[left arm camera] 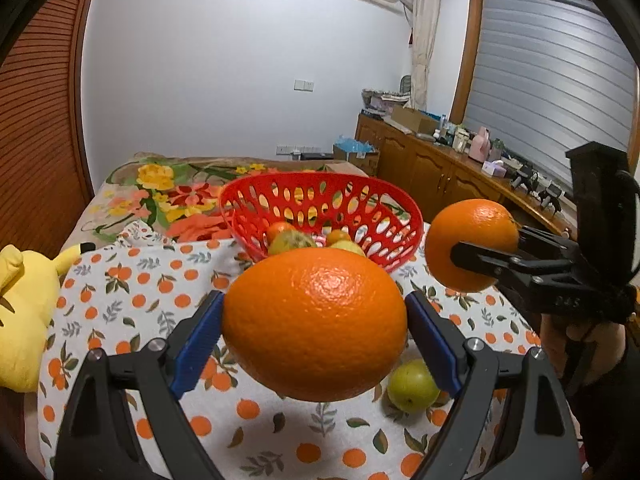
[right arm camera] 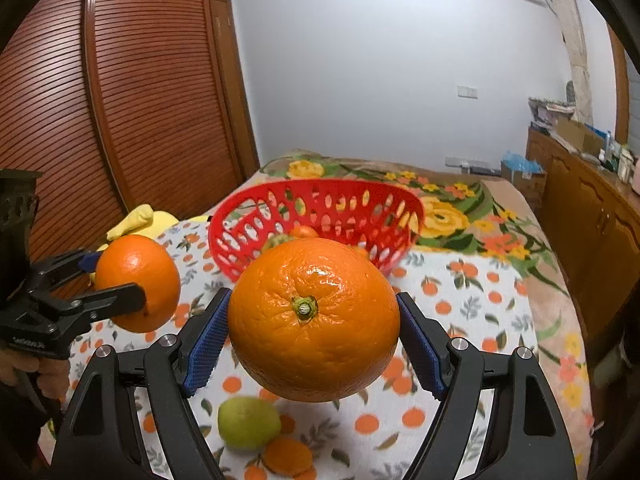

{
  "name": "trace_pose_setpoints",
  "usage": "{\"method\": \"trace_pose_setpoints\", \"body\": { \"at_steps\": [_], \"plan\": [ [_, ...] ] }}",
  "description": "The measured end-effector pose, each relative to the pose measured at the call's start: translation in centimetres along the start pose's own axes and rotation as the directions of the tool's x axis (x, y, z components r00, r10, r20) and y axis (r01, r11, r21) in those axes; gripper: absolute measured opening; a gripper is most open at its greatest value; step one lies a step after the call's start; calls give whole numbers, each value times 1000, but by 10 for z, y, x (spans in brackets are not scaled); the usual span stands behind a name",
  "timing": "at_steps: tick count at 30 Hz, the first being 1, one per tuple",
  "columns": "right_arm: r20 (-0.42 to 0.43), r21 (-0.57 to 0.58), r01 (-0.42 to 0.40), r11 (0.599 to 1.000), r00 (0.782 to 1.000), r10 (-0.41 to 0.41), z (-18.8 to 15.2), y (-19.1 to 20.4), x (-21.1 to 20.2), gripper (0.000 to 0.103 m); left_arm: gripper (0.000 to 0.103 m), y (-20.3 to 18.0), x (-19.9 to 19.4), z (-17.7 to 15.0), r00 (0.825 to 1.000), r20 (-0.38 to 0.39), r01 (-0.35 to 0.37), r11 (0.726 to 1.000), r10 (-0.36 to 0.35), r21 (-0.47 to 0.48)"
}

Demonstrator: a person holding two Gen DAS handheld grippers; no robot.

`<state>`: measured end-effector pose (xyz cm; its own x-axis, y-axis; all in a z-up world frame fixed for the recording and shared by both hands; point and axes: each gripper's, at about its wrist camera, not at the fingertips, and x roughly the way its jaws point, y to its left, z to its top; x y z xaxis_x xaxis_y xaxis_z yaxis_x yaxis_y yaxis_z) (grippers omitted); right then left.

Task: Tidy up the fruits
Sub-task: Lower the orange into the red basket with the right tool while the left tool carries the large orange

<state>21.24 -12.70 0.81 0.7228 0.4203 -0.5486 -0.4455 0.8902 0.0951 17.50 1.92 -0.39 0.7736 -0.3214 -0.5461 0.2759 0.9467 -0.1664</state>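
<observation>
Holding one orange each, both grippers are hanging above the cloth with little oranges printed on it (left arm camera: 132,280). The left gripper (left arm camera: 316,320) is squeezing a big orange (left arm camera: 316,324) between its blue pads (left arm camera: 200,344), in the middle of its own picture. The right gripper (right arm camera: 314,320) is squeezing another orange (right arm camera: 314,320) the same way, with the stem end facing the camera.

In the left camera's picture, the right gripper's orange (left arm camera: 472,240) is showing at the middle right. In the right camera's picture, the left gripper's orange (right arm camera: 138,280) is showing at the middle left.

A red basket (left arm camera: 320,192) with holes is sitting just above the middle of each picture, behind the oranges. Some fruits are lying inside it. A green fruit (left arm camera: 412,384) is lying on the cloth near the bottom, under the held oranges. A yellow soft toy (left arm camera: 20,312) is lying at the left edge of the left camera's picture.
</observation>
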Motion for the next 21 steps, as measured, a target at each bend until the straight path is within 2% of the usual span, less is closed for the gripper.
{"method": "trace_pose_setpoints", "body": {
  "at_steps": [12,21],
  "plan": [
    [-56,-94,-6,996,998,1,39,-3,60,82,89,15,11,30,1000,24,-16,1000,16,18],
    [-144,-102,-33,994,989,18,44,-12,109,82,89,26,31,46,1000,27,-16,1000,16,17]
  ]
}}
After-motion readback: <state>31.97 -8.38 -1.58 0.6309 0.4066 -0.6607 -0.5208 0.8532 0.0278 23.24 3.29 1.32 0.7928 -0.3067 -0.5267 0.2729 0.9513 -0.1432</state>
